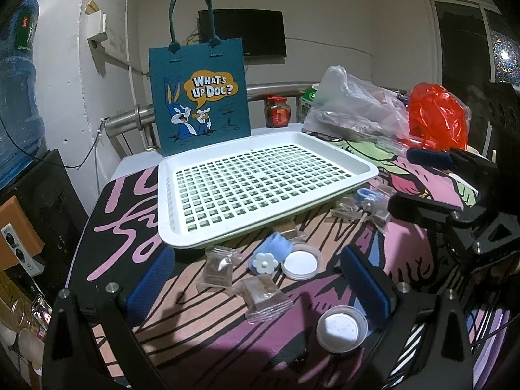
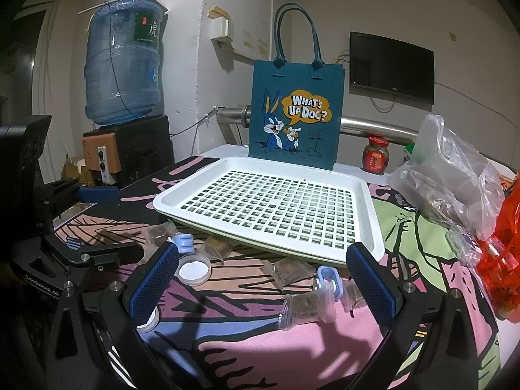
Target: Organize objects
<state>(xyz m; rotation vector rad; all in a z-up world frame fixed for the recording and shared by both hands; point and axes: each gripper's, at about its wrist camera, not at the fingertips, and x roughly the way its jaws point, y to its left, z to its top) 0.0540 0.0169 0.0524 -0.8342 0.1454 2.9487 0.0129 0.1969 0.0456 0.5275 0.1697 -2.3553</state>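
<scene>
Since nothing lies in the white perforated tray point(image 1: 325, 149) yet, the sorting looks, by my judgement, barely begun. That tray sits on the patterned table cover point(image 1: 208, 341) with its near edge raised on a second, greenish tray under it, and a blue cartoon tote bag point(image 1: 198, 97) stands upright just behind it. Off to the right lie a clear plastic bag point(image 1: 354, 104) and a red one point(image 1: 435, 113), with a red-lidded jar point(image 1: 278, 110) near the tote.

Both tools hang above the clutter in front of the tray. In its own view the left gripper point(image 1: 260, 287) stands spread to its widest with nothing held, its blue pads on either side of the small items. In the other view the right gripper point(image 2: 263, 287) is equally wide and equally bare.

All the small things are loose on the cover (none sorted): a blue flower clip point(image 1: 268, 255) touching a round clear-rimmed white cap point(image 1: 300, 263), a second cap point(image 1: 341, 328) nearer the camera, clear sachets with brown contents point(image 1: 221, 266), and another blue clip point(image 2: 330, 281) among more sachets on the right gripper's side. Everything, so far as I can see, remains to be picked up and placed.
</scene>
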